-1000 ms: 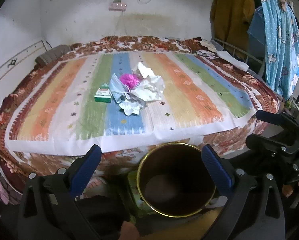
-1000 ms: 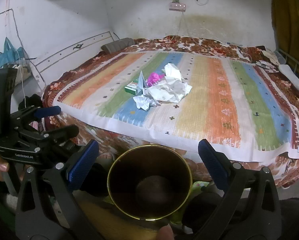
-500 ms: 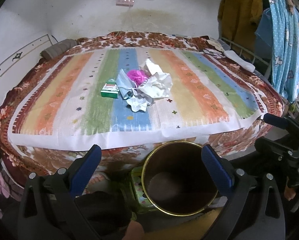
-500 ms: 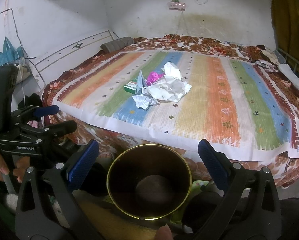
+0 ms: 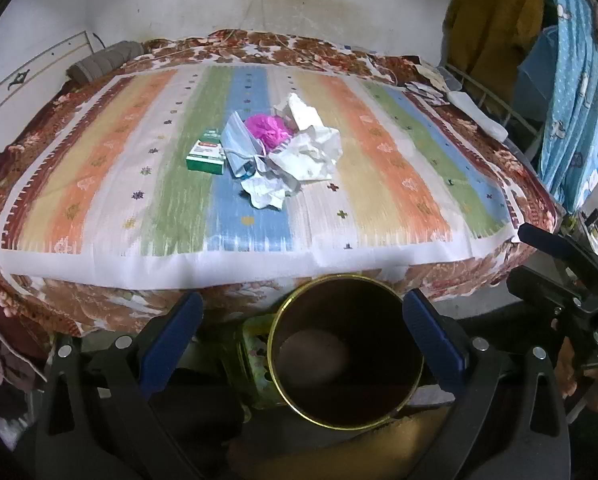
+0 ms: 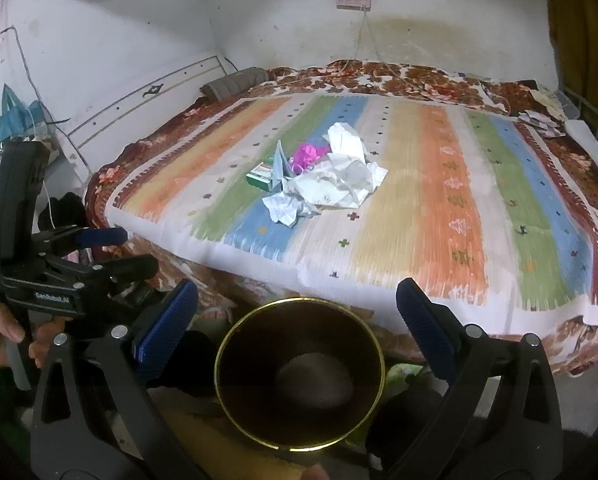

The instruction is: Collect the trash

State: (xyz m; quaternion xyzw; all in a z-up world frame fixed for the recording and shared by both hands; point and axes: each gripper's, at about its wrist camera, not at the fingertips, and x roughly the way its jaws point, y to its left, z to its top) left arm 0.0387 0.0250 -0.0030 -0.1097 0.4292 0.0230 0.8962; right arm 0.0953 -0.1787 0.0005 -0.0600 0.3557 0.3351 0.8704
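A heap of trash lies mid-bed on the striped cloth: crumpled white paper (image 5: 311,150) (image 6: 339,176), a pink wad (image 5: 269,126) (image 6: 307,152), a blue face mask (image 5: 239,140) and a green and white box (image 5: 206,156) (image 6: 261,176). A dark round bin with a gold rim (image 5: 345,360) (image 6: 299,376) stands on the floor at the bed's near edge. My left gripper (image 5: 301,330) and right gripper (image 6: 295,320) both hang open over the bin, holding nothing, well short of the trash.
The bed (image 5: 99,184) fills most of both views, against a white wall with a power strip (image 6: 353,0). Clothes and a blue curtain (image 5: 575,80) hang at the right. A grey roll (image 6: 235,82) lies at the headboard. A green tin (image 5: 255,360) sits beside the bin.
The left wrist view has shifted so the bed and trash sit further right and higher. The right view has barely moved. Both grippers stay open.
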